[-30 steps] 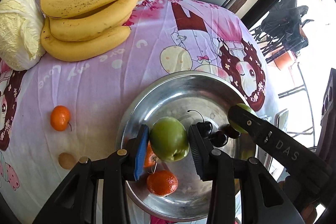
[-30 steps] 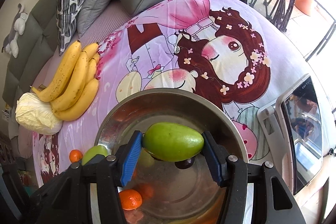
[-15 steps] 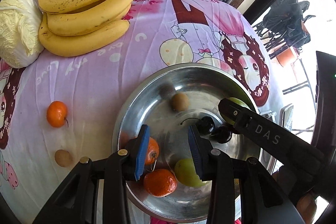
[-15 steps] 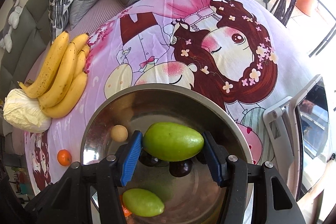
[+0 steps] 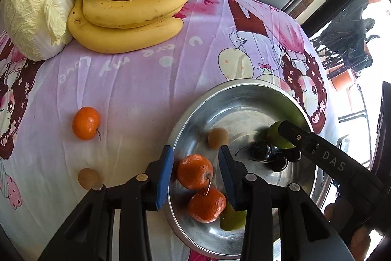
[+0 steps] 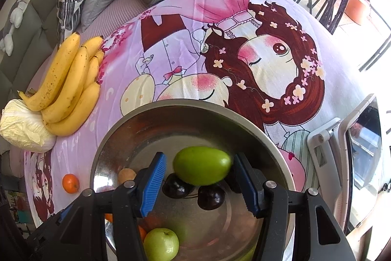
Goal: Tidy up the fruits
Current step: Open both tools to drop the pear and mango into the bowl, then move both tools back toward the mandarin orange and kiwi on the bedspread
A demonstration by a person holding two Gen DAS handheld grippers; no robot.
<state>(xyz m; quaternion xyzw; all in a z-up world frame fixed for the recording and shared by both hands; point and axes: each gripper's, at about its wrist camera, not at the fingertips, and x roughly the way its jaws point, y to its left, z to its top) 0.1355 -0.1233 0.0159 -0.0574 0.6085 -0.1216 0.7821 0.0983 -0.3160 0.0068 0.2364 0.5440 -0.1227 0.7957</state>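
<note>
We note the right gripper [image 6: 199, 185] pointing steeply down over the metal bowl [image 6: 195, 109], with a green oval fruit [image 6: 202, 165] between its blue-padded fingers; the fruit's long axis runs left to right across the frame, its blunter end toward the right finger. Its right end sits against the right pad, but a narrow gap shows at the left pad, so we cannot tell whether the jaws are truly clamping it or merely framing it. Below it in the bowl lie dark cherries [image 6: 211, 197], a small brown round fruit [image 6: 126, 175] at the left, and a green apple [image 6: 161, 244] at the bottom of the frame. In the left wrist view the left gripper [image 5: 195, 173] also points steeply down over the bowl's near left part; its jaws stand apart with nothing pressed between them, and a tangerine [image 5: 194, 171] lies on the bowl floor in the gap between the pads, a second tangerine [image 5: 206, 204] just below it. A third tangerine [image 5: 86, 123] lies on the pink printed cloth [image 5: 136, 89] at centre left, well apart from the bowl. The bunch of bananas [image 5: 132, 6] lies at upper left, long axes running left to right, touching a cabbage [image 5: 34, 6].
</note>
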